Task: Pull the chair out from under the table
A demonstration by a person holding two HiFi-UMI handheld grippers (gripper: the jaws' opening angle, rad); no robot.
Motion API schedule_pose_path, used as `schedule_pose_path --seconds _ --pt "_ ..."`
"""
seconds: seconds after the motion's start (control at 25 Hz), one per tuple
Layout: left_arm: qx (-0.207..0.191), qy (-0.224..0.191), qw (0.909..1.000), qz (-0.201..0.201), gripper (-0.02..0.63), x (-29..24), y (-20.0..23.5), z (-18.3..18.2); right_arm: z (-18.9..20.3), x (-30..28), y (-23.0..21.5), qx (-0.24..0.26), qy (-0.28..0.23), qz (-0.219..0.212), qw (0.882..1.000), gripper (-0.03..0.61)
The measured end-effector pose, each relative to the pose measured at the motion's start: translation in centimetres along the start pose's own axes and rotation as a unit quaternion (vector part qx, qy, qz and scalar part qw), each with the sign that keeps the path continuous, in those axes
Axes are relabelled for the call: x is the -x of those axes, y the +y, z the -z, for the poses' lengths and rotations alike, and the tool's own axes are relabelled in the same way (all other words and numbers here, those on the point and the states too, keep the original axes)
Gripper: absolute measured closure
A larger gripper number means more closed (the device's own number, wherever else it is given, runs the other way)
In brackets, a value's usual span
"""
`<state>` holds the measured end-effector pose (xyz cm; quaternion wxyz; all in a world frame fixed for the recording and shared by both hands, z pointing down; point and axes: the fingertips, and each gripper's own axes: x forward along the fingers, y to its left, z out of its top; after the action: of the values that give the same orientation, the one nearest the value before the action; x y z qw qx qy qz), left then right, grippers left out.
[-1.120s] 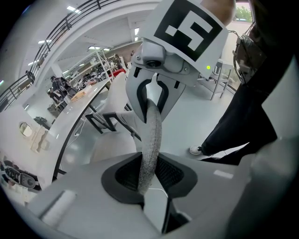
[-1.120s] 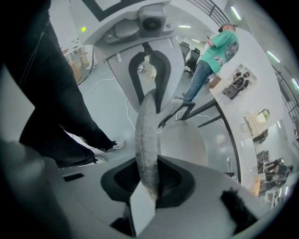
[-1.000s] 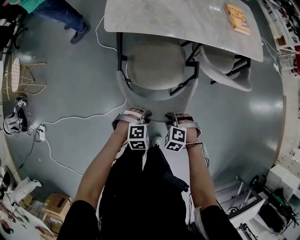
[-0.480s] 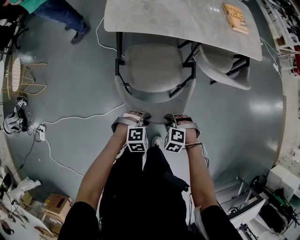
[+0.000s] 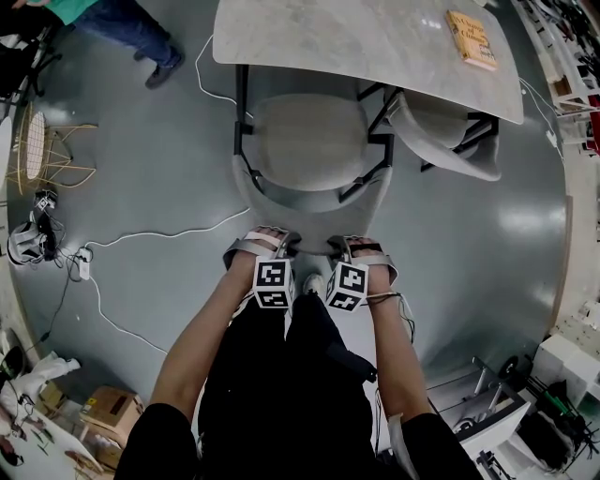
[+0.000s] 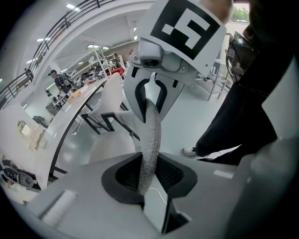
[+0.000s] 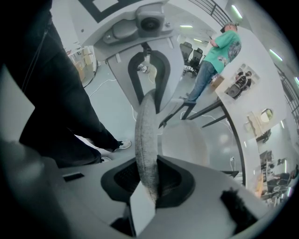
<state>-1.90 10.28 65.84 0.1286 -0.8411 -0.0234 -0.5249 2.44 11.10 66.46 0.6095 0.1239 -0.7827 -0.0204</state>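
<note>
A grey upholstered chair (image 5: pixel 309 141) with black legs stands partly under the marble-topped table (image 5: pixel 366 42), its curved backrest (image 5: pixel 309 208) towards me. My left gripper (image 5: pixel 272 240) is shut on the backrest's top rim at the left. My right gripper (image 5: pixel 361 246) is shut on the same rim at the right. In the left gripper view the rim shows as a grey fabric strip (image 6: pixel 152 135) running down between the dark pads of the left gripper (image 6: pixel 149 173). The right gripper view shows the same strip (image 7: pixel 145 130) pinched in the right gripper (image 7: pixel 148 179).
A second grey chair (image 5: pixel 450 131) sits tucked under the table to the right. An orange book (image 5: pixel 472 37) lies on the tabletop. White cables (image 5: pixel 169 234) trail over the floor at left, near a wire-frame stool (image 5: pixel 37 150). A person (image 5: pixel 131 28) stands far left.
Both grippers have drawn back a little towards me, and the chair has slid with them, slightly further out from under the table.
</note>
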Motion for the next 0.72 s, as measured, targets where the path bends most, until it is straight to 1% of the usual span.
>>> schedule_pose_path --seconds 0.2,0.72 --pt "0.005 -0.002 0.9999 0.010 0.531 0.2 -1.5 -0.1 -0.2 0.3 1.2 -0.002 0.000 -0.003 1.000 0.496" --pt "0.007 0.008 0.9999 0.013 0.531 0.4 -4.4 -0.6 0.1 0.9 4.1 0.001 -0.002 -0.008 1.000 0.497"
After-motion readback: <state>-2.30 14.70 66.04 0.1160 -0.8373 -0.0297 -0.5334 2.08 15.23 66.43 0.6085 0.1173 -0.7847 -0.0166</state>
